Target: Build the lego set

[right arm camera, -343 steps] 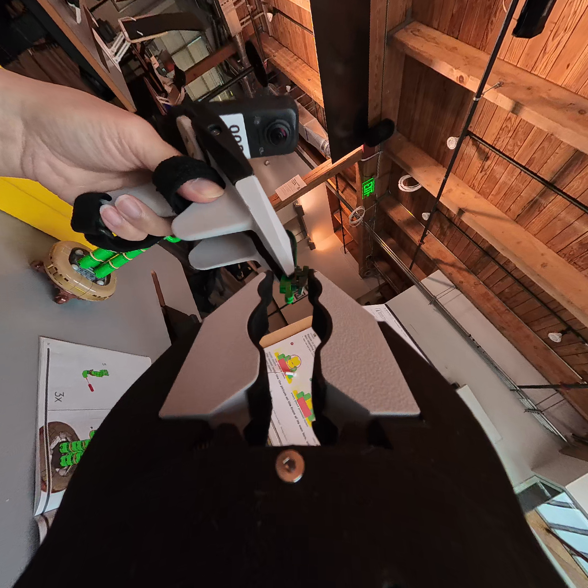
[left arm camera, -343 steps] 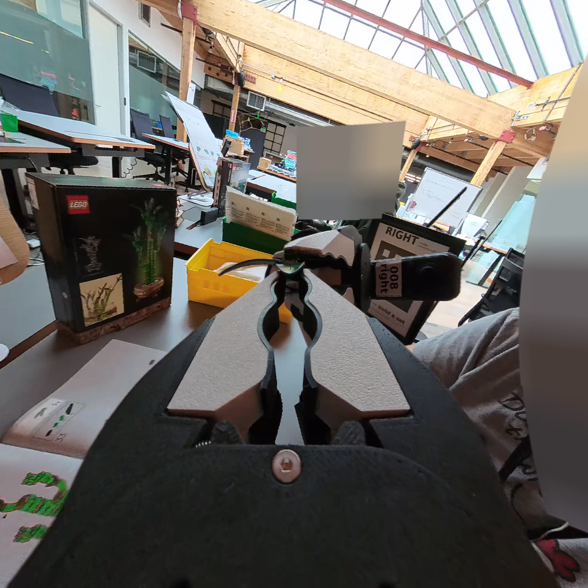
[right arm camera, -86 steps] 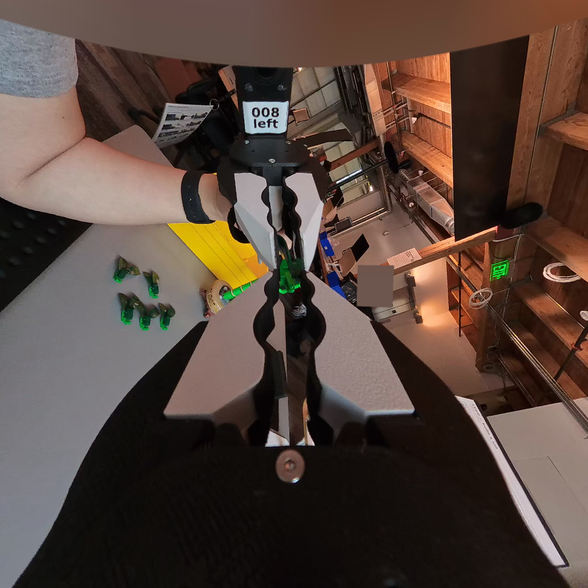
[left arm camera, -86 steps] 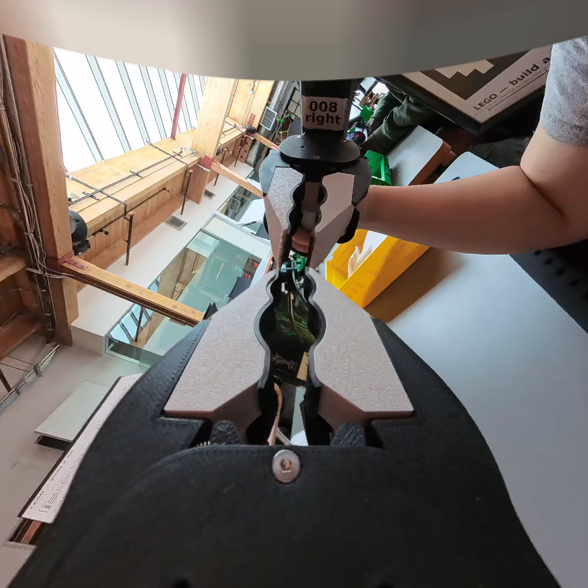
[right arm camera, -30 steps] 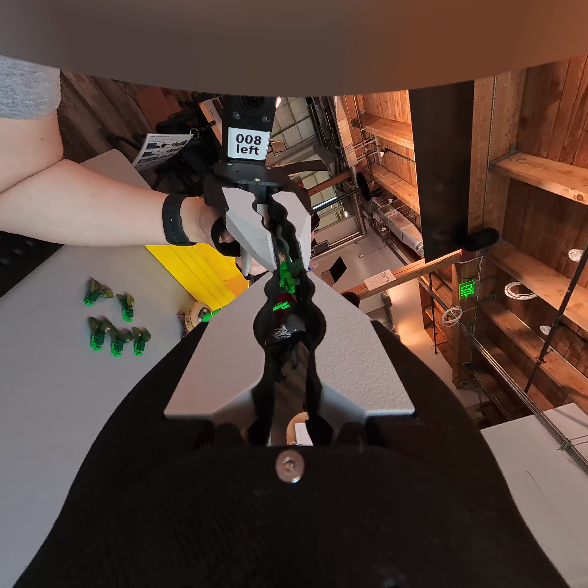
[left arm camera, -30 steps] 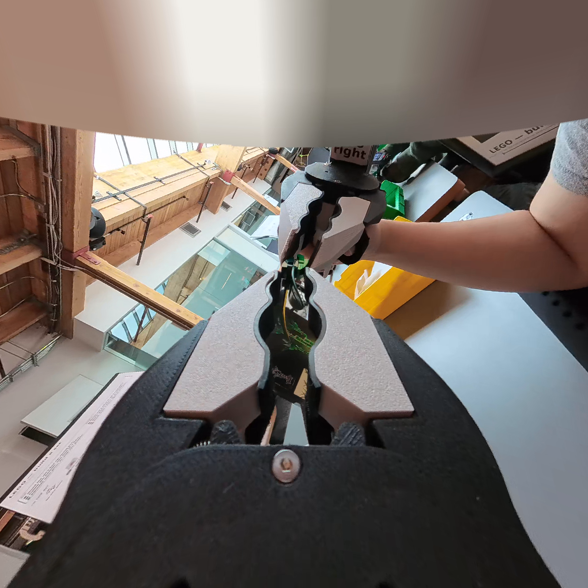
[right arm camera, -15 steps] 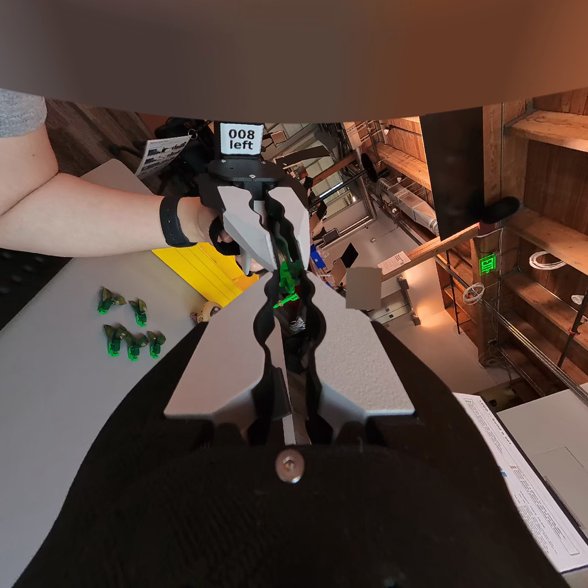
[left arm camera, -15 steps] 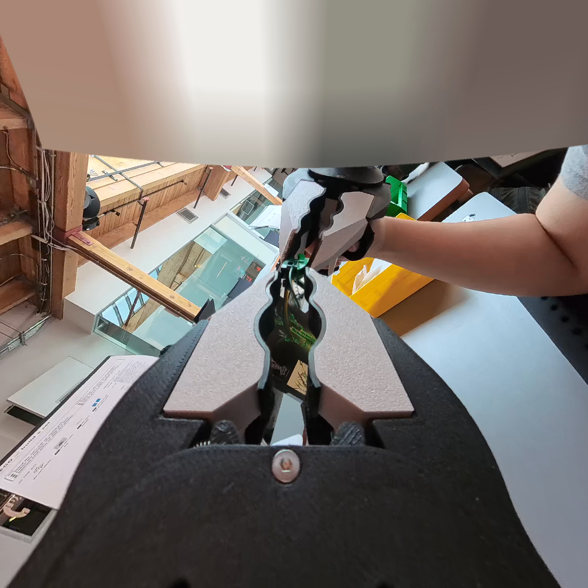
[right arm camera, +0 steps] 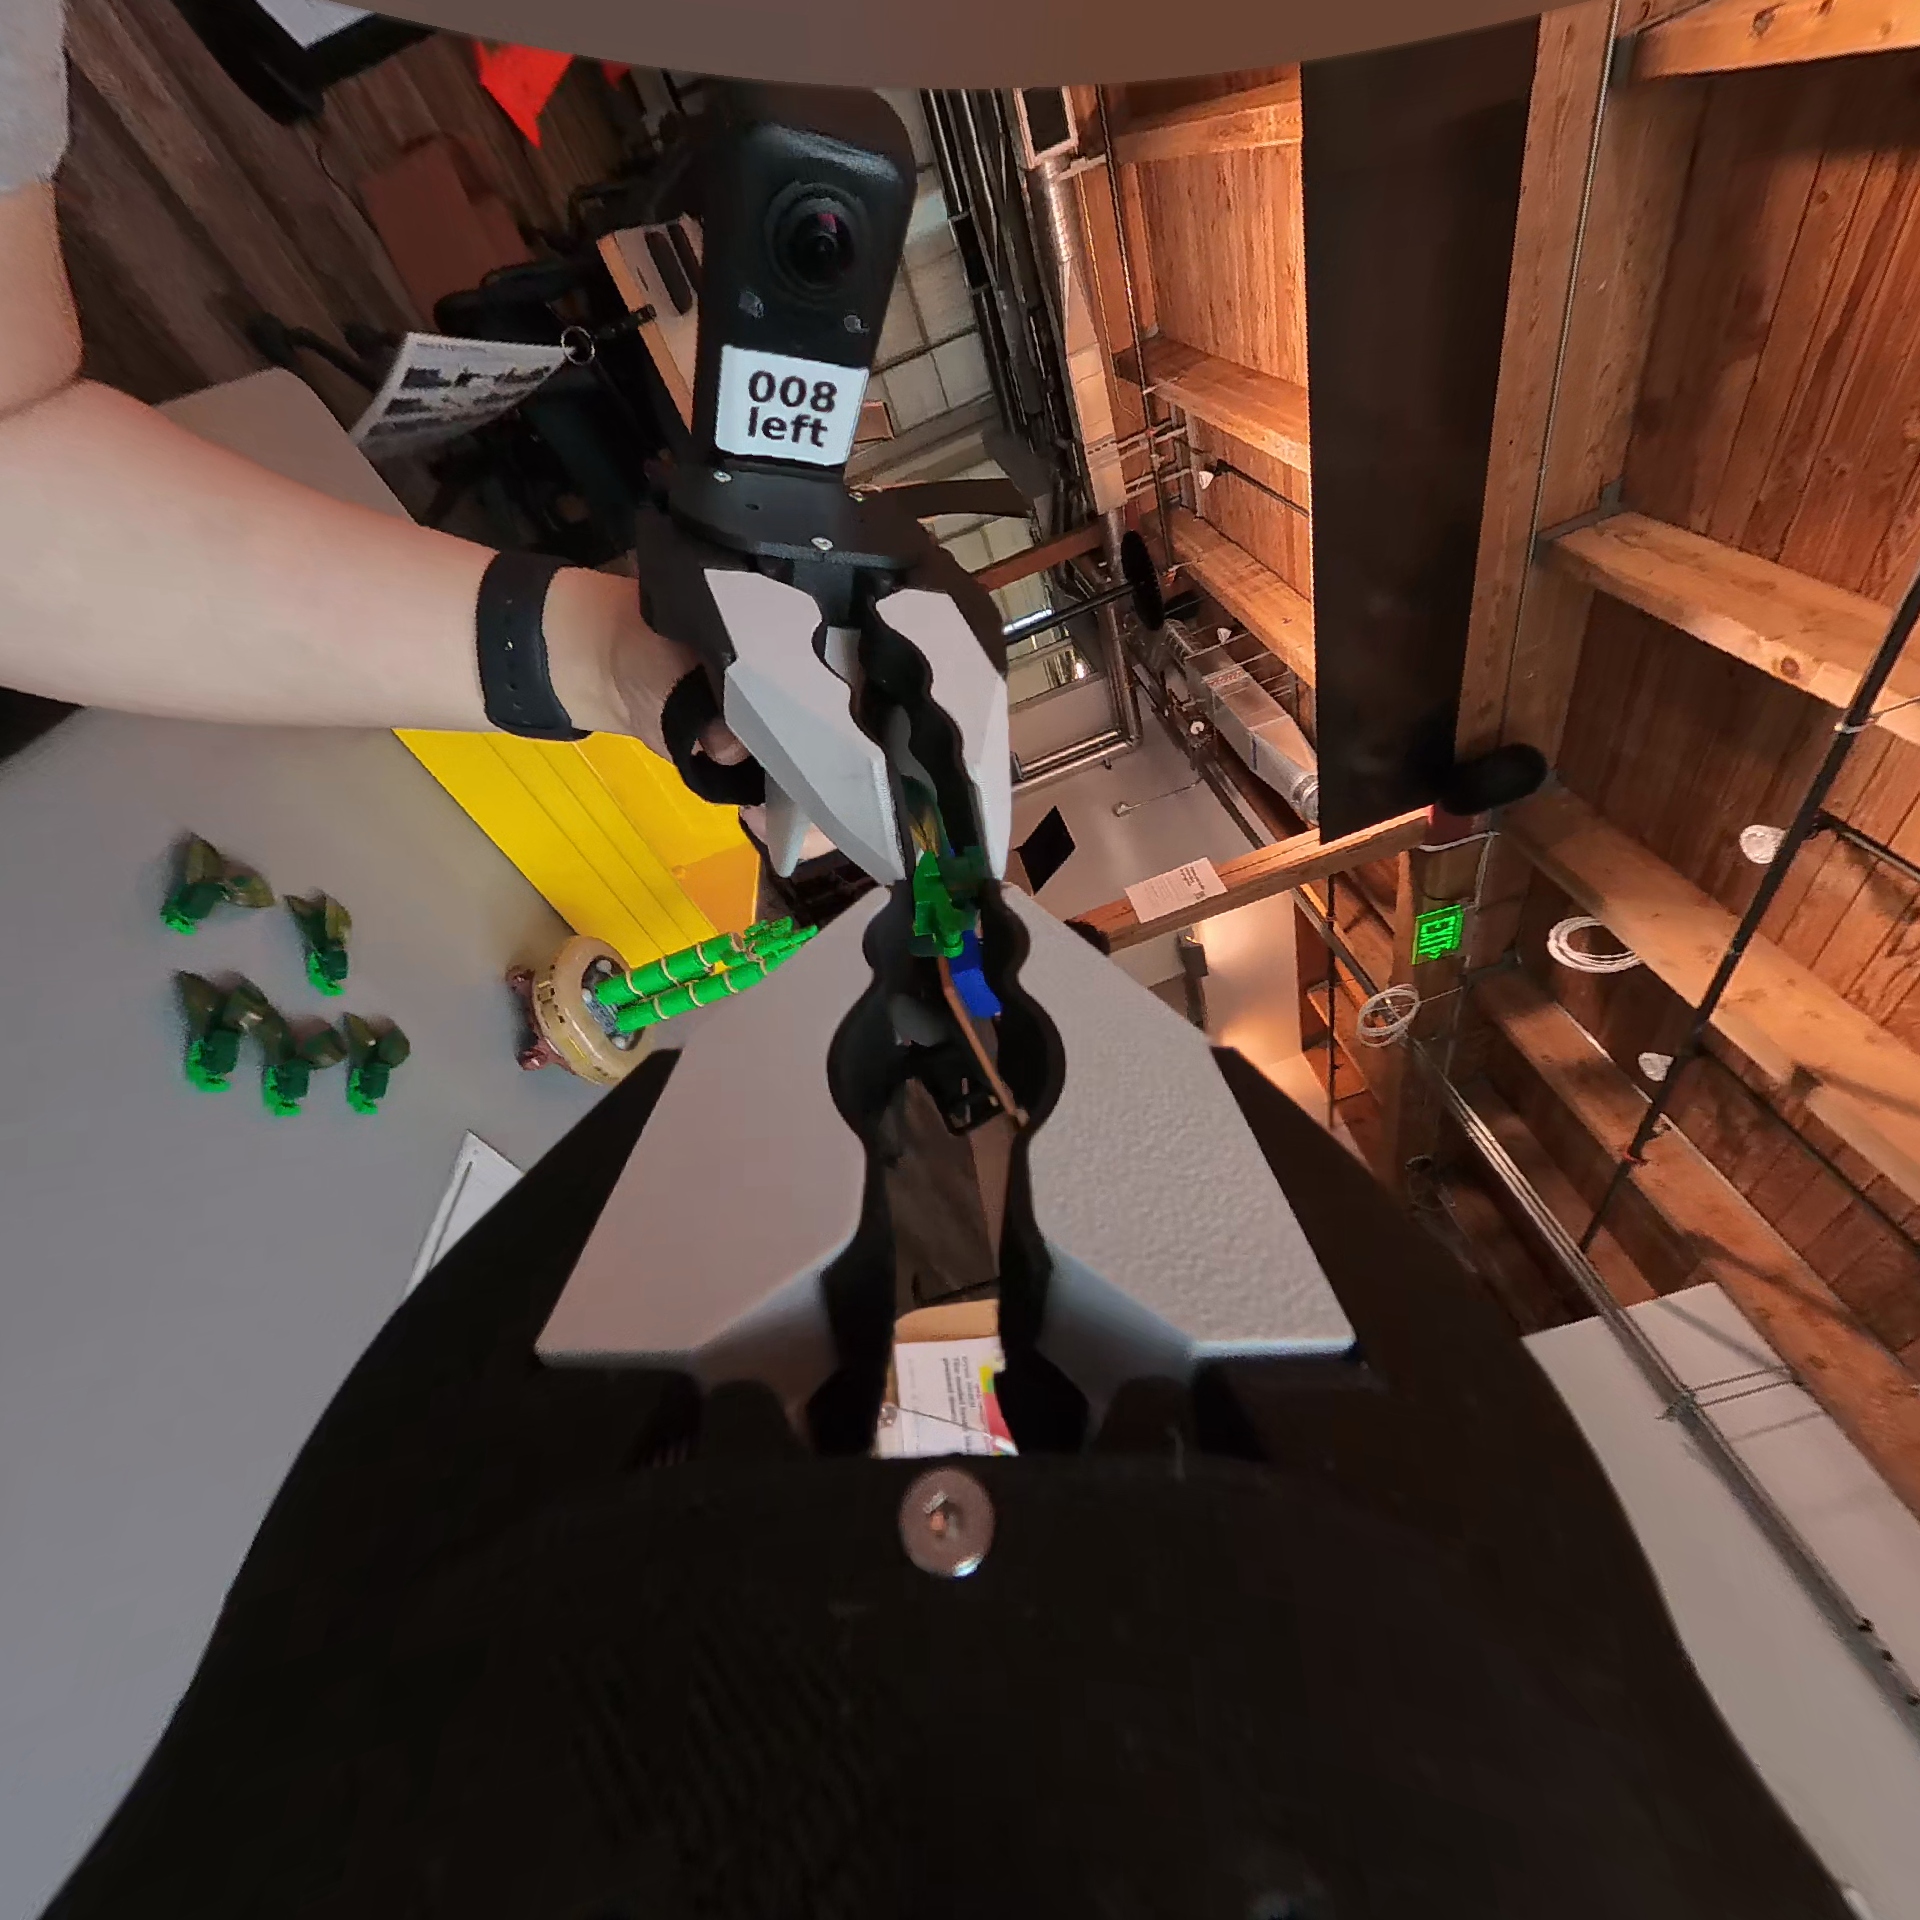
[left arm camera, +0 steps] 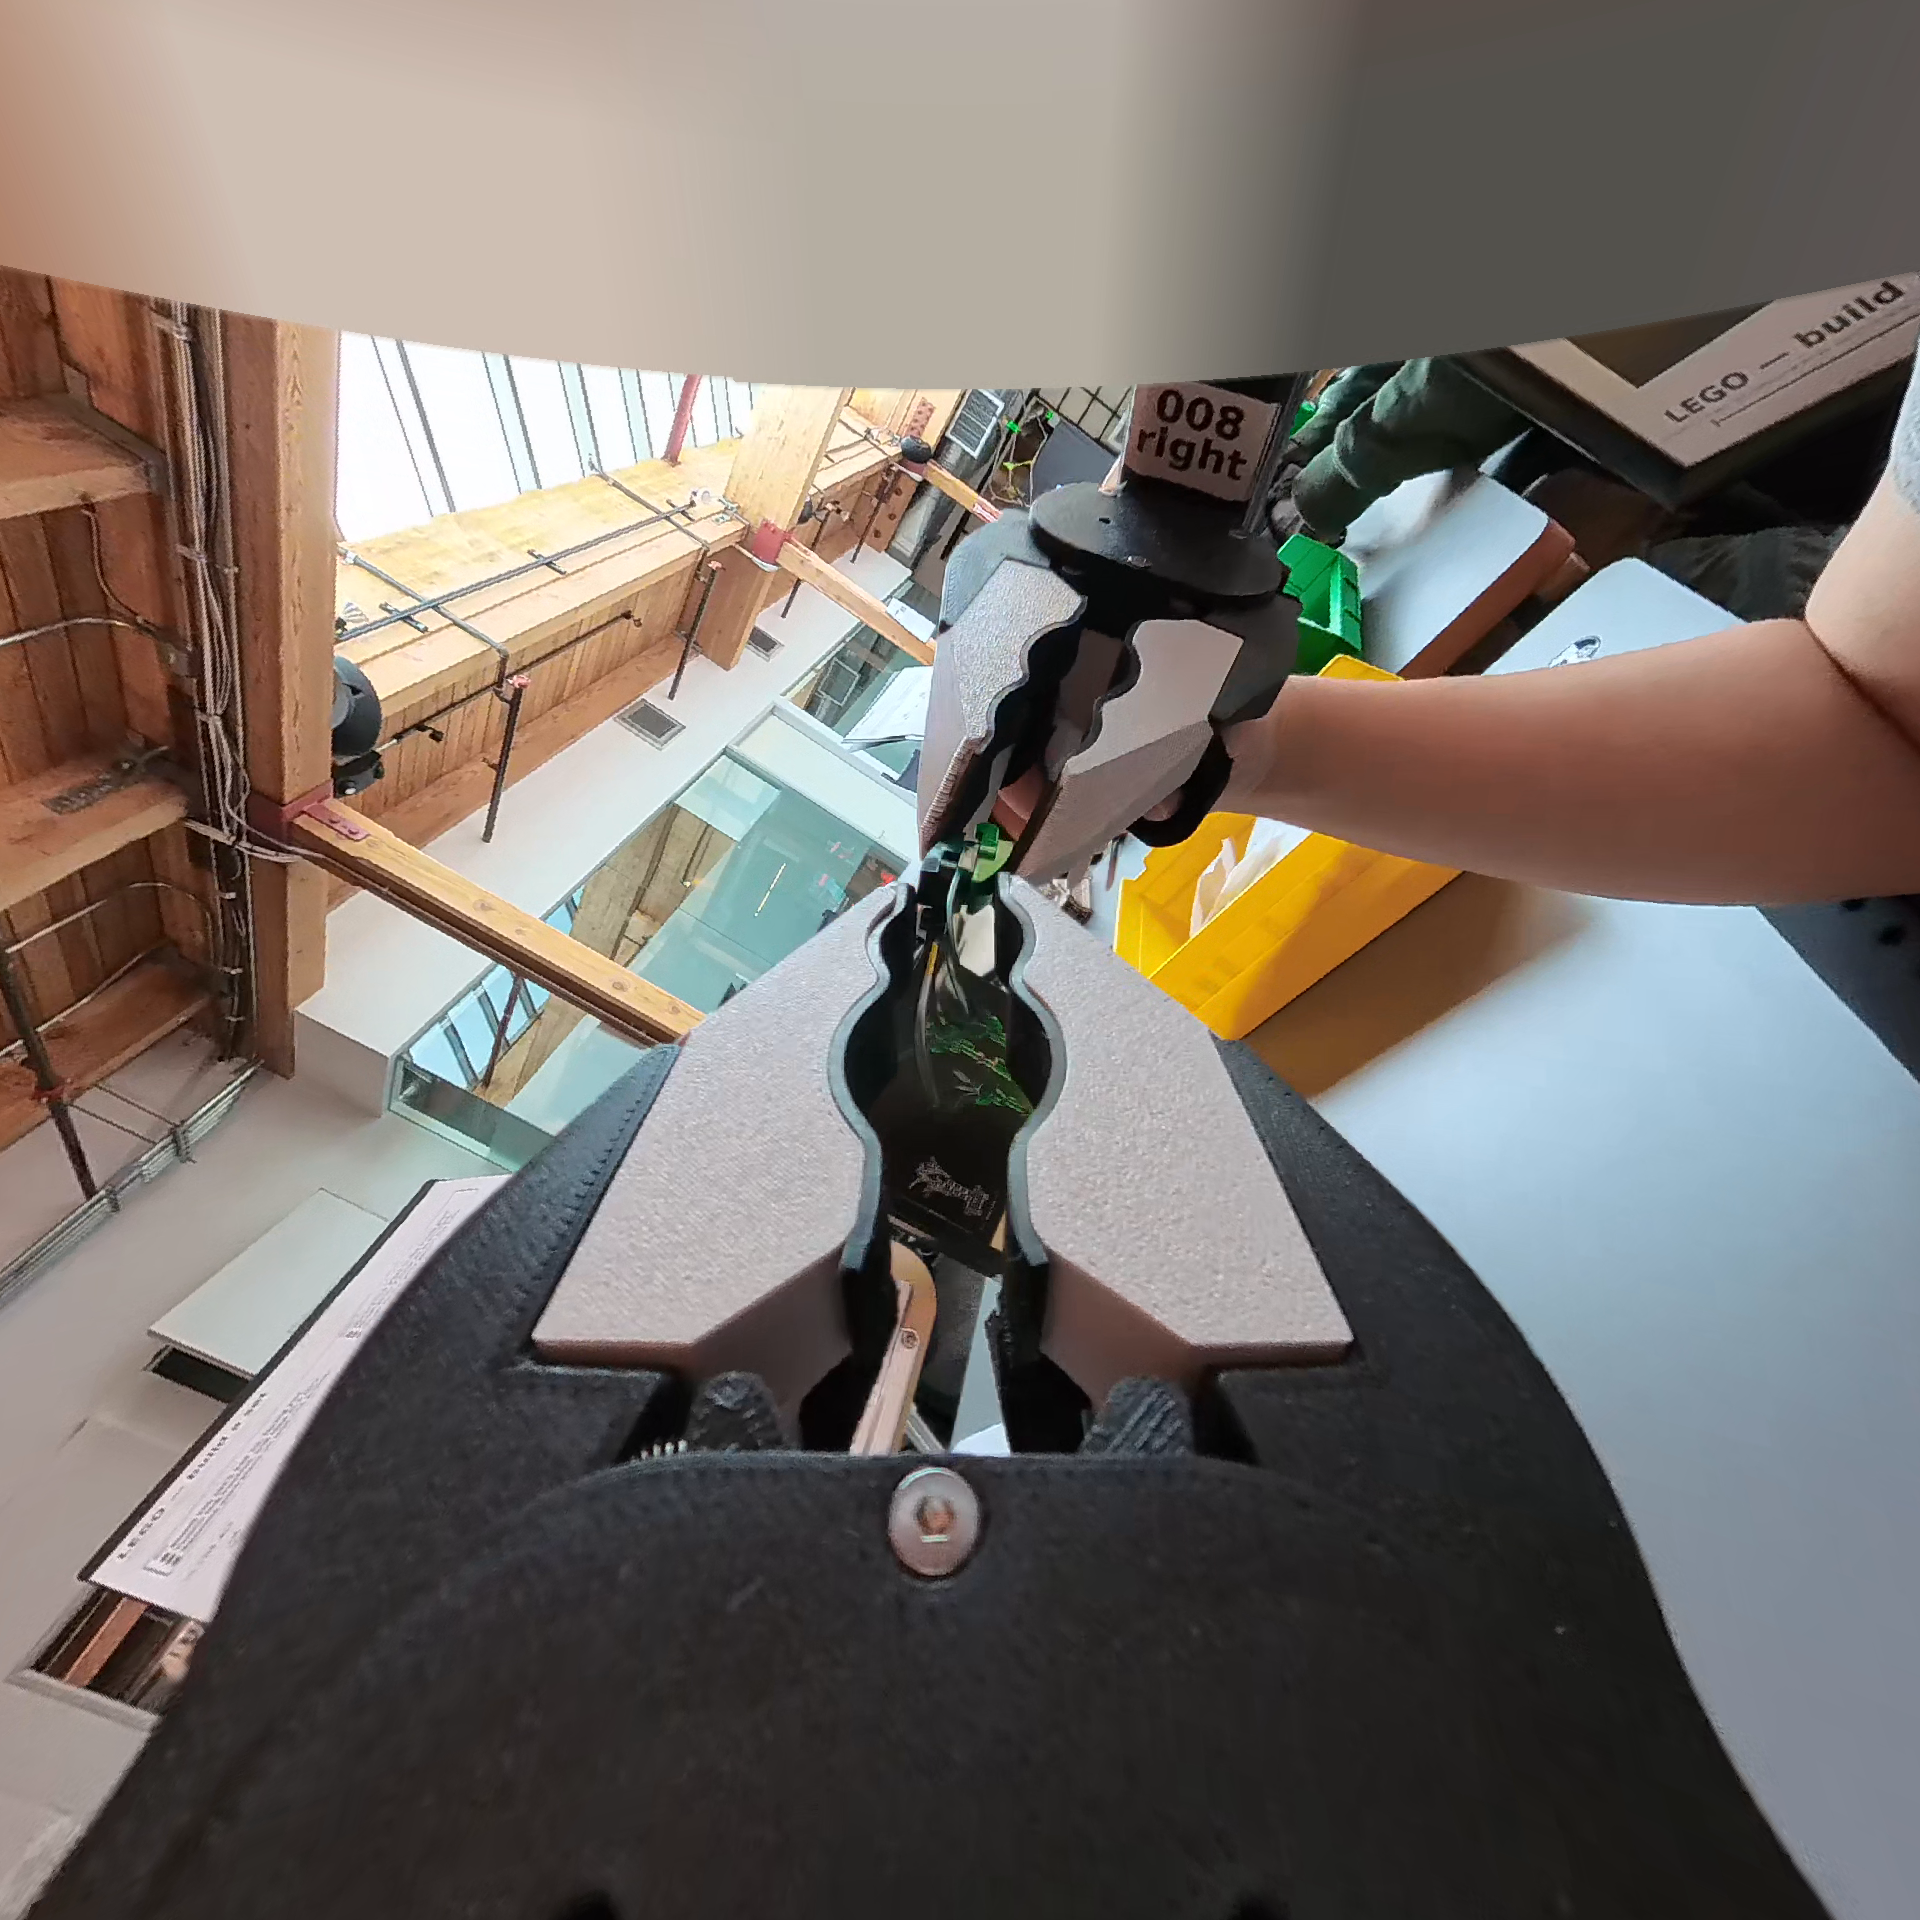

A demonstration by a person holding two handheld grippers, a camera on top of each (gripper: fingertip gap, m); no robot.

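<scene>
Clearly both claws meet tip to tip in mid-air, left gripper (left arm camera: 954, 896) and right gripper (right arm camera: 943, 906) each clenched on one tiny green leaf piece (right arm camera: 935, 902); light, stiff, fiddly, so pinch its stem

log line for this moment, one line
stage: joining green piece in air | left hand-held gripper: shut on green piece | right hand-held gripper: shut on green piece | table: leaf pieces, bamboo base, yellow bin

Left hand-held gripper (left arm camera: 958, 902) and right hand-held gripper (right arm camera: 940, 920) tip to tip, fingers pinched nearly together
</scene>
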